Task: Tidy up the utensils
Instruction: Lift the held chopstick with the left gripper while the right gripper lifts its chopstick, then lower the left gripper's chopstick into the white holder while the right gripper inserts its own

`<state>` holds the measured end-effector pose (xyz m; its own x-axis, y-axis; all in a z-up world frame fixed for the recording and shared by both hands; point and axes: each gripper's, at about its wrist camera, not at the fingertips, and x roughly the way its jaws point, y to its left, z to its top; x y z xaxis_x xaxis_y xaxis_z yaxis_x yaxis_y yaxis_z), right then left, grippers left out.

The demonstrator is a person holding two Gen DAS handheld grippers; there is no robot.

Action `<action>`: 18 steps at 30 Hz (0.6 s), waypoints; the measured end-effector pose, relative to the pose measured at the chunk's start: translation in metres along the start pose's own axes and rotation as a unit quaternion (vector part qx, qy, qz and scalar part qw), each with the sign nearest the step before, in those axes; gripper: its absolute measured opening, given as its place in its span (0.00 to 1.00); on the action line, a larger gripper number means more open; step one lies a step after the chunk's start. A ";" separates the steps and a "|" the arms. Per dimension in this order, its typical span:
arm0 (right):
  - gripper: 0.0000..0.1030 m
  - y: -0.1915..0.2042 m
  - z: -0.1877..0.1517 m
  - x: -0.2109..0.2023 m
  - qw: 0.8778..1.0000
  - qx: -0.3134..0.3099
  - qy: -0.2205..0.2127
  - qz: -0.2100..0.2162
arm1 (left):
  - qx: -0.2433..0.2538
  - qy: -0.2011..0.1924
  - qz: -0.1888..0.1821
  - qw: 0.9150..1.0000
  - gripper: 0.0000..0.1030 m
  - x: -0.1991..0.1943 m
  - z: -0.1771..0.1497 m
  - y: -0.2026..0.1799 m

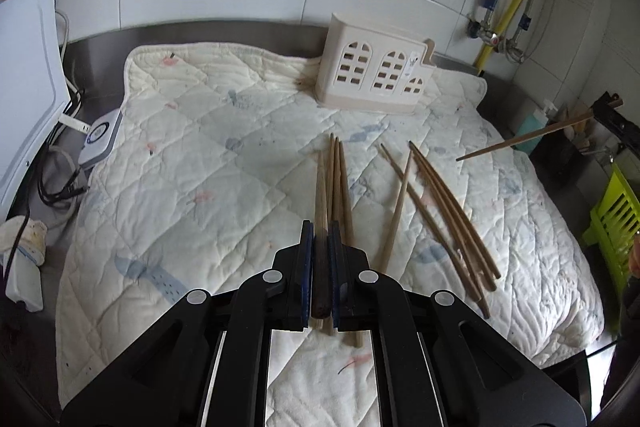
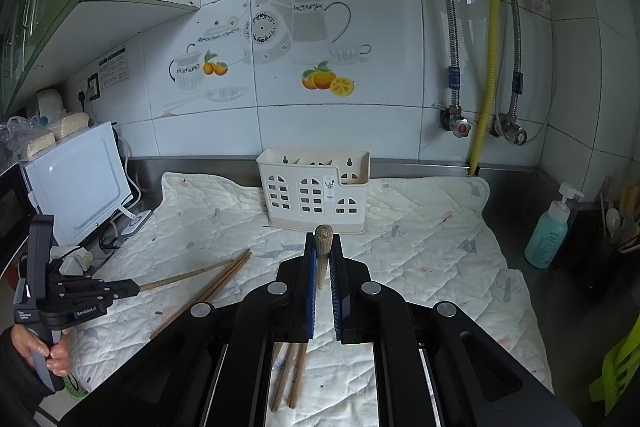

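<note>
I am judging the job barely begun: the cream holder (image 2: 316, 193) at twelve o'clock on the desk (image 2: 200, 165) is looking empty through its slotted top, though I cannot see deep inside.

The quilted mat (image 1: 208, 163), soft and stitched in diamonds, is carrying two loose heaps of slim, round, tapering wooden chopsticks (image 1: 440, 203), one at my left claw, one at two o'clock of it.

My left claw (image 1: 320, 239) is pinching one chopstick (image 1: 321, 187) low over the mat. My right claw (image 2: 322, 247) is gripping another stick (image 2: 323, 251) in the air, blunt end forward, toward the holder.
</note>
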<state>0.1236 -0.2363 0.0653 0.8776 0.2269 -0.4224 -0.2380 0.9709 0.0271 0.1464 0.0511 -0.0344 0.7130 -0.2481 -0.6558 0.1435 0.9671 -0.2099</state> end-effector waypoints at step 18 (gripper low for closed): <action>0.06 -0.019 0.099 0.032 1.000 -0.017 -0.010 0.015 | 0.081 -0.068 0.000 0.994 0.05 -0.010 0.149 -0.046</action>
<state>0.1977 -0.2399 0.1411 0.8779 0.2578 -0.4035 -0.2784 0.9604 0.0080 0.2347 0.0173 0.0900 0.7980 -0.2486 -0.5490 0.2434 0.9663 -0.0837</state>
